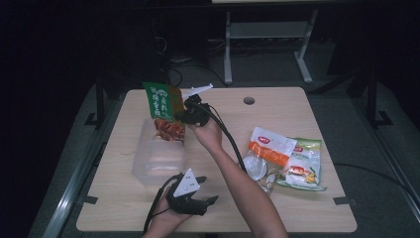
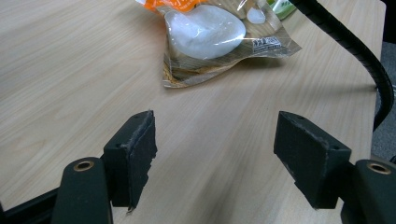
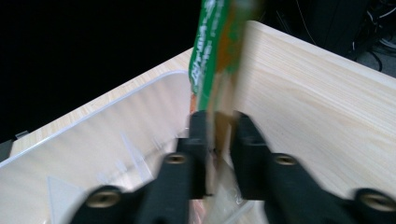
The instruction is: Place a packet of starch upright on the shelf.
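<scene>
The green snack packet [image 1: 163, 111] is hung upright, long axis vertical, over the clear box [image 1: 158, 158] near the table's [image 1: 297, 109] left edge. The right gripper's [image 3: 217, 154] jaws appear slightly parted around it, though blurred. The left gripper [image 2: 215, 154], spread empty, is parked at the near edge.

A dim lab or office: a pale wooden surface [image 1: 297, 114] with a cable hole [image 1: 249, 100], another desk's metal legs [image 1: 228, 49] and tangled cables [image 1: 171, 59] behind.

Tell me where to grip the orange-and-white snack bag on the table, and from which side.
Grip the orange-and-white snack bag by its flat sealed top edge, the end farthest from the person, probably coming from above. It lies flat; its middle bulges with contents, and a green-and-white bag crowds its right side.
</scene>
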